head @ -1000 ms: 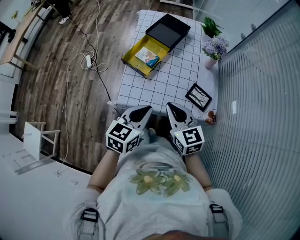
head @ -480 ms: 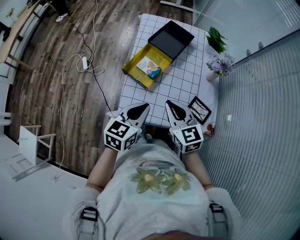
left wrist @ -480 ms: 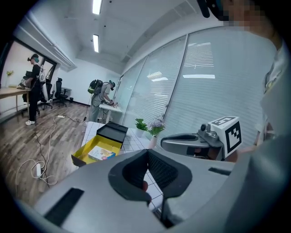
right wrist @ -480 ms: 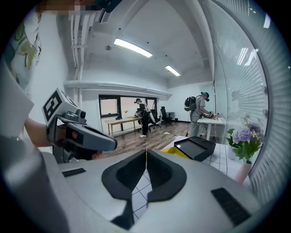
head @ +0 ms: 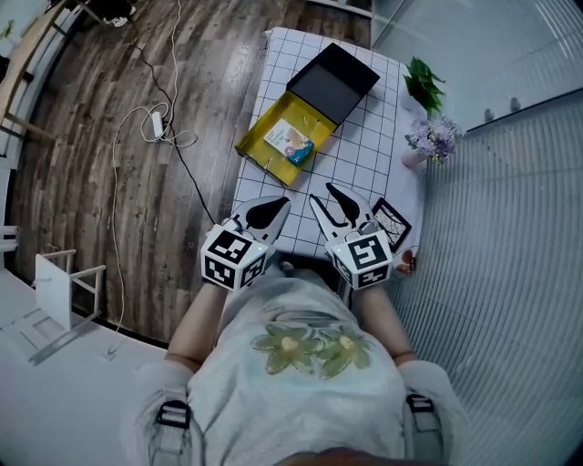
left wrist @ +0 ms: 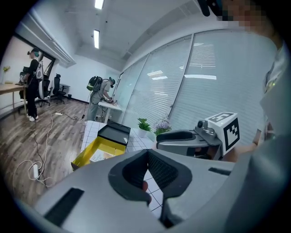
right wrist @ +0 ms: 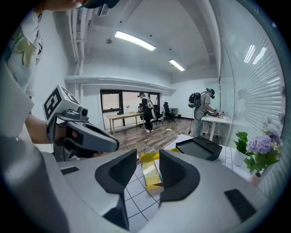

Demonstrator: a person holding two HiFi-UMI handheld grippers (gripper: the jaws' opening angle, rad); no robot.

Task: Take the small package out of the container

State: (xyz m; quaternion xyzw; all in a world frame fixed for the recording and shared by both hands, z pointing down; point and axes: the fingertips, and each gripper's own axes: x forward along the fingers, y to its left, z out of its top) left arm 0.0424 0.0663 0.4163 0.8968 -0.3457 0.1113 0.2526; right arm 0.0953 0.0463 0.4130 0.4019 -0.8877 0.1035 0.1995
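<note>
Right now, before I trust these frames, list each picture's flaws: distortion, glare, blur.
Head view: sharp and evenly lit, though the wide lens bows the wooden floor planks. Left gripper view: fisheye circle with black corners, a mosaic patch top right, the yellow box clear. Right gripper view: same black corners, the ceiling light blown white, the blinds bent into curves.

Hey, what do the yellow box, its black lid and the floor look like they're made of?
Yellow box: probably cardboard, matte; thin, straight walls. Black lid: likely the same board, matte, no shine. Floor: wood or wood-look laminate with a slight sheen; long streaked planks, which of the two I can't tell.
</note>
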